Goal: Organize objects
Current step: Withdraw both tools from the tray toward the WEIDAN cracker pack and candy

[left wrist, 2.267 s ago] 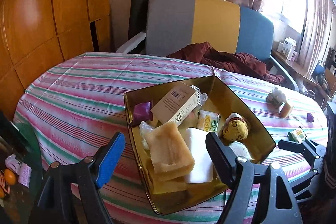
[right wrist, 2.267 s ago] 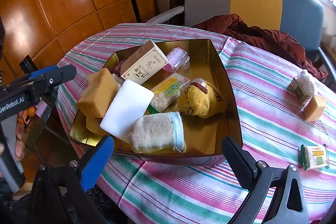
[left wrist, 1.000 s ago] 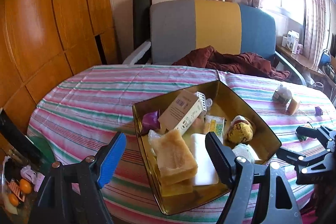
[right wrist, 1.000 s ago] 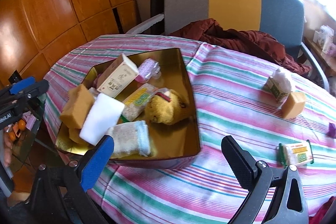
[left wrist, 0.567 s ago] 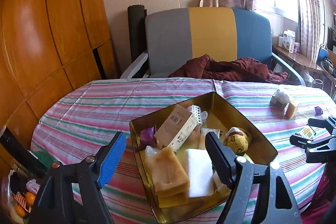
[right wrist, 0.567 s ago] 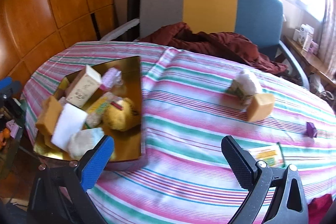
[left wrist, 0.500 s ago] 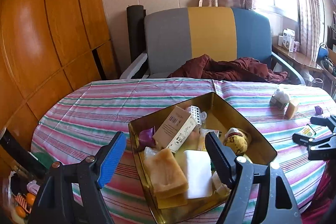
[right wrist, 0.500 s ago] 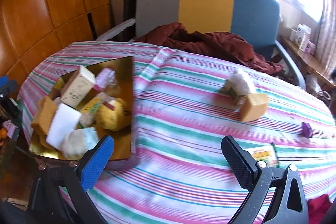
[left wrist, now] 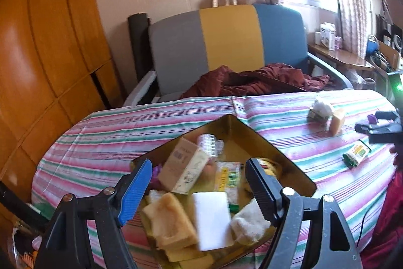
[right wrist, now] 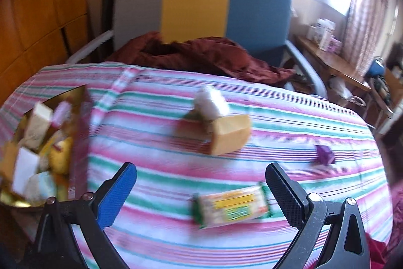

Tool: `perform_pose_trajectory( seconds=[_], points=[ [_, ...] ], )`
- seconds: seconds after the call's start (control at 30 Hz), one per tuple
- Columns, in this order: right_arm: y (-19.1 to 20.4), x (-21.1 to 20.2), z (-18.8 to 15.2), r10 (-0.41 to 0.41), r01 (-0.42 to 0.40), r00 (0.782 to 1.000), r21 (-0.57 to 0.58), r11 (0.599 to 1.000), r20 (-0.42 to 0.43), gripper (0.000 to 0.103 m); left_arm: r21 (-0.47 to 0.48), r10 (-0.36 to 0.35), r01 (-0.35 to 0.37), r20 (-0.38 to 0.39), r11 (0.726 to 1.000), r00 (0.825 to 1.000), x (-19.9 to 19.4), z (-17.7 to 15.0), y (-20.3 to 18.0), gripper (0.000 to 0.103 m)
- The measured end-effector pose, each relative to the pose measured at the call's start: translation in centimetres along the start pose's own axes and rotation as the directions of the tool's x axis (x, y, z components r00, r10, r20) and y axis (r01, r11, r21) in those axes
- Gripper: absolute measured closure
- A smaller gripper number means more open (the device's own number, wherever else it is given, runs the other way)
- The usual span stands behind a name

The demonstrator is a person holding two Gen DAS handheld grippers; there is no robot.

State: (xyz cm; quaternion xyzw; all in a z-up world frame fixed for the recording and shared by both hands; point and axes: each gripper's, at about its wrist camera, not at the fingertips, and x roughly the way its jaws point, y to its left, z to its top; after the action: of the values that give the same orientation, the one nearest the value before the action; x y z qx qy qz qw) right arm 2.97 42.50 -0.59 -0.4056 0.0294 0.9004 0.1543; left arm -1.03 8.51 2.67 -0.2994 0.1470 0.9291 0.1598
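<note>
A gold tray (left wrist: 284,155) on the striped table holds a carton box (left wrist: 183,168), tan sponges (left wrist: 171,223), a white block (left wrist: 212,218), a yellow plush and more. My left gripper (left wrist: 199,190) is open and empty above the tray's near end. My right gripper (right wrist: 201,190) is open and empty, hovering just above a green-and-yellow snack packet (right wrist: 231,208) that lies between its fingers. Farther on lie a tan sponge block (right wrist: 229,134), a white-topped item (right wrist: 210,102) and a small purple piece (right wrist: 325,154). The tray (right wrist: 80,117) is at the left of the right wrist view.
A grey, yellow and blue chair (left wrist: 226,42) with a dark red cloth (left wrist: 252,82) stands behind the table. Wooden panels (left wrist: 37,42) are at the left. A side shelf (right wrist: 335,64) with boxes is at the right. The striped tablecloth (right wrist: 176,163) curves off at the near edge.
My right gripper has swung right, away from the tray, and now hovers over the snack packet. My left gripper has risen and drawn back slightly over the tray. Both stay open.
</note>
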Motion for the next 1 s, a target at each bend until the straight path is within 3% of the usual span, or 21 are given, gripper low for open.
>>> perform_pose_trajectory(
  seconds=[0.17, 0.37, 0.57, 0.73, 1.0],
  points=[
    [-4.8, 1.9, -0.5, -0.08, 0.08, 0.997, 0.133, 0.988, -0.006, 0.0, 0.056, -0.092, 0.092, -0.007, 0.994, 0.996, 0.9, 1.1, -3.1, 0.025],
    [-9.6, 3.1, -1.9, -0.114, 0.133, 0.991, 0.33, 0.935, -0.076, 0.0, 0.1, -0.216, 0.219, -0.044, 0.97, 0.975, 3.0, 2.8, -8.0, 0.025],
    [-11.8, 3.4, -2.7, -0.077, 0.119, 0.991, 0.438, 0.891, -0.112, 0.0, 0.021, -0.389, 0.396, -0.149, 0.918, 0.909, 6.9, 4.8, -12.3, 0.025],
    [-11.4, 3.6, -2.7, -0.06, 0.11, 0.99, 0.433, 0.895, -0.127, 0.0, -0.079, -0.474, 0.469, -0.229, 0.88, 0.85, 10.7, 7.0, -15.2, 0.03],
    [-10.5, 4.0, -2.5, -0.026, 0.084, 0.989, 0.408, 0.909, -0.144, 0.0, -0.209, -0.561, 0.521, -0.305, 0.828, 0.769, 17.1, 10.9, -20.4, 0.03]
  ],
)
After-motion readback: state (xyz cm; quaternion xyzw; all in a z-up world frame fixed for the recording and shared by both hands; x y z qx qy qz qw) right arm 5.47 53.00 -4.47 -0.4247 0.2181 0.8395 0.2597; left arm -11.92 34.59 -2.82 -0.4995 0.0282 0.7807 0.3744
